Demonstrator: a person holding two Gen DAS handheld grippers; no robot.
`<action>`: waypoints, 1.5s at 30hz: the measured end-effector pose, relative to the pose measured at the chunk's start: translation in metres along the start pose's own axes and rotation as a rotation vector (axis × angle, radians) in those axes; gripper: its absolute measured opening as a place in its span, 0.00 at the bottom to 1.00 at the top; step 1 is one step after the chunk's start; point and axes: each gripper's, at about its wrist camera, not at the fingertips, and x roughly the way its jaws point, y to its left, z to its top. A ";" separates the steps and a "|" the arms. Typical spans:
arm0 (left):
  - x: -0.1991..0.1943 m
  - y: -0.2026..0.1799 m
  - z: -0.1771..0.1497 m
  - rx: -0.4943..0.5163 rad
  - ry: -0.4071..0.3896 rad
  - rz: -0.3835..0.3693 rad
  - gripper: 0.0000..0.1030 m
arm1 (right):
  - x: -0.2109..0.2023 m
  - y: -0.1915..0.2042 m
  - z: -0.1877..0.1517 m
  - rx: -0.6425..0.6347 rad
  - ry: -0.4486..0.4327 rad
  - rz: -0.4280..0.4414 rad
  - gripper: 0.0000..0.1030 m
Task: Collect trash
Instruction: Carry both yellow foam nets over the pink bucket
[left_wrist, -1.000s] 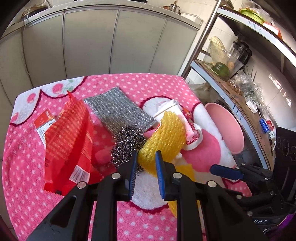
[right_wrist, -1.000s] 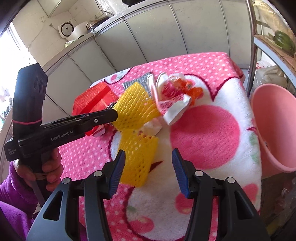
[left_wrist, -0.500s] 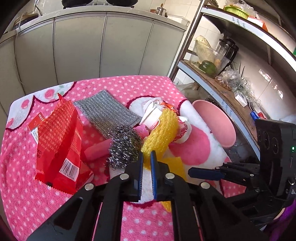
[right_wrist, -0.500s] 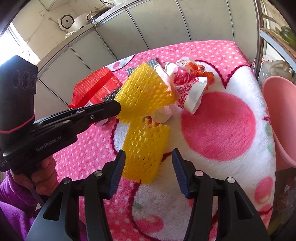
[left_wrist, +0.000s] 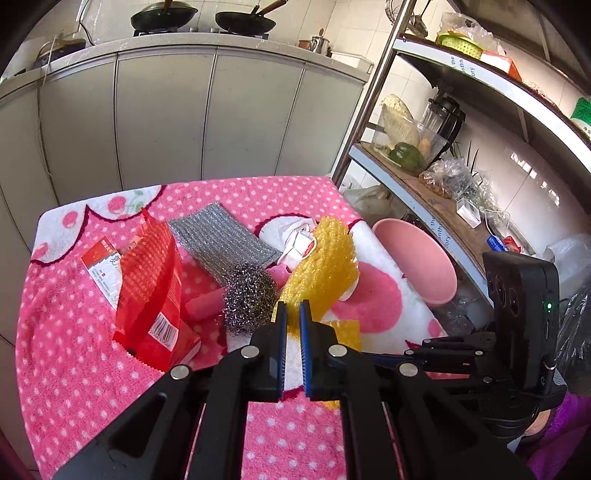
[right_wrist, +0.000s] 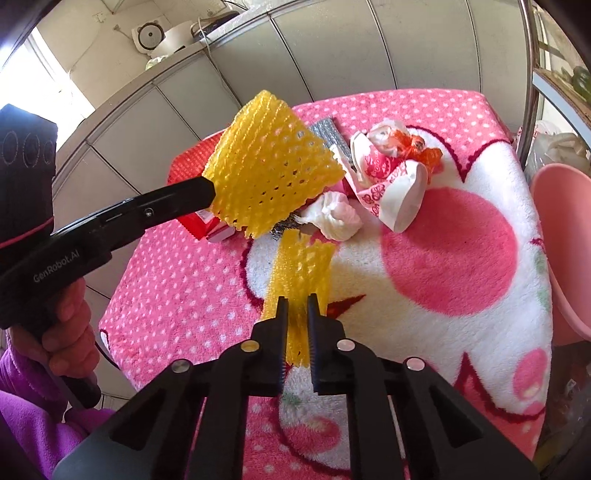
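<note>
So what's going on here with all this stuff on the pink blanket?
A person is clearing trash with two handheld grippers. The left gripper is shut on a yellow foam net and holds it lifted off the pink blanket. The right gripper is closing on a second yellow foam net, which sits between its jaws and rests on the blanket. A red snack bag, a steel wool ball and crumpled wrappers lie uncollected; a pink basin waits beside the table.
</note>
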 end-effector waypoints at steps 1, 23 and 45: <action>-0.002 0.000 0.001 0.000 -0.004 -0.001 0.06 | -0.002 0.001 0.000 -0.004 -0.004 0.003 0.09; -0.004 -0.046 0.027 0.047 -0.062 -0.030 0.06 | -0.061 -0.019 0.001 0.030 -0.193 -0.060 0.09; 0.071 -0.131 0.059 0.164 -0.008 -0.126 0.06 | -0.121 -0.130 -0.011 0.267 -0.357 -0.292 0.09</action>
